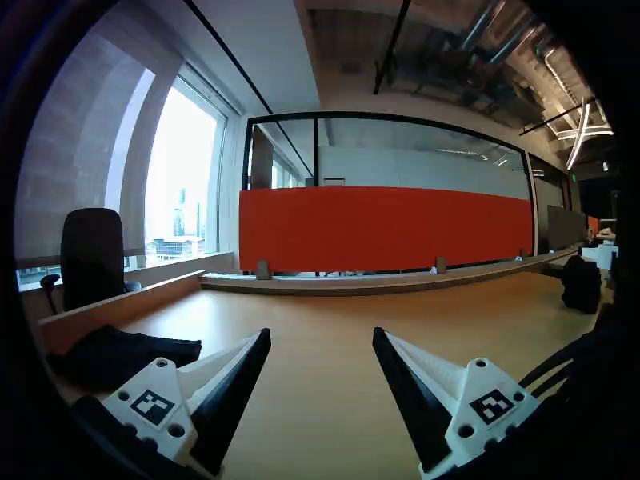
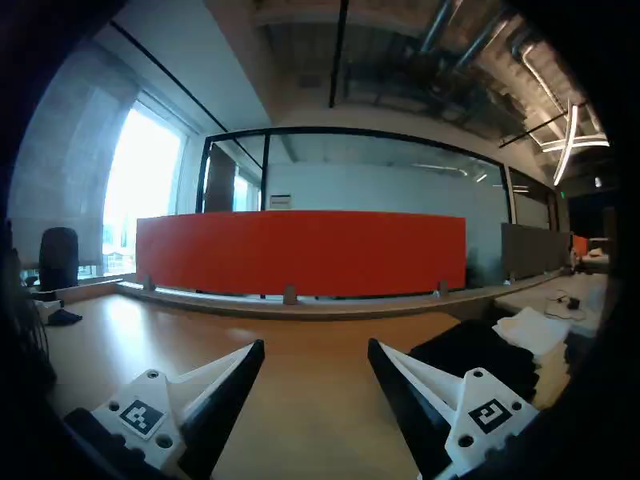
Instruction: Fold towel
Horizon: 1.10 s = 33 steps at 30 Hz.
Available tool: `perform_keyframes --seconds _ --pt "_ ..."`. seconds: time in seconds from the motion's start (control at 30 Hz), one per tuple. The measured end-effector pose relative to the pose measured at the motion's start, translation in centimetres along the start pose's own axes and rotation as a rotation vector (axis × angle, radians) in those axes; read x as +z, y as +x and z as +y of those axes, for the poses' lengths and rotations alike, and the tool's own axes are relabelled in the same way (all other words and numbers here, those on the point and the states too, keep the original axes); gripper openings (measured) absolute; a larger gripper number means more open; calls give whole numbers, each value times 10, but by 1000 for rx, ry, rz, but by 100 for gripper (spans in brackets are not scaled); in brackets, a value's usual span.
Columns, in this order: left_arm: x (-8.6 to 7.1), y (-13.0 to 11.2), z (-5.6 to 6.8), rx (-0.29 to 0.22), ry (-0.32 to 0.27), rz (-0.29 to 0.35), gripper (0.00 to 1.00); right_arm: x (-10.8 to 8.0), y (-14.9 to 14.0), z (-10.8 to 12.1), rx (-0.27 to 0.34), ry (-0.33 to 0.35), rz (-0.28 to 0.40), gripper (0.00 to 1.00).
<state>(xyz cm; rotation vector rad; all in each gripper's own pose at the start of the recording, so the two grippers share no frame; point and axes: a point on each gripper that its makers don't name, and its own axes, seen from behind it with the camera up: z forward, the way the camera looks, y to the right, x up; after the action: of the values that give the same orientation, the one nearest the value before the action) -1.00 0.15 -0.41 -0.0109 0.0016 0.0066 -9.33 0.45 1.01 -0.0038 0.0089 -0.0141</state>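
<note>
Tabletop [image 1: 336, 320] of pale wood spreads across the lower half of both views, backed at 12 o'clock by a long orange partition [image 1: 384, 228]. In the left gripper view a bright window [image 1: 180, 184] sits at 10 o'clock, with a black office chair [image 1: 92, 256] below it. On the table at 8 o'clock lies a dark towel [image 1: 120, 352], rumpled and low, just beside the left gripper [image 1: 320, 332], whose claw is spread wide and empty. In the right gripper view, black folded cloths [image 2: 480, 352] lie at 4 o'clock with a white cloth [image 2: 532, 328] behind them, near the right gripper [image 2: 316, 344], also wide and empty.
</note>
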Motion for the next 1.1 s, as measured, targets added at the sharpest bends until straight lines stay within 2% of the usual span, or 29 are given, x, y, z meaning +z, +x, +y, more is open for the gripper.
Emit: perform_keyframes --seconds 0.27,1.1 --pt "0 0 0 0 0 0 94 -1 -19 10 -22 -31 2 100" --pt "0 1 1 -1 0 0 94 2 -41 -1 16 13 -33 100"
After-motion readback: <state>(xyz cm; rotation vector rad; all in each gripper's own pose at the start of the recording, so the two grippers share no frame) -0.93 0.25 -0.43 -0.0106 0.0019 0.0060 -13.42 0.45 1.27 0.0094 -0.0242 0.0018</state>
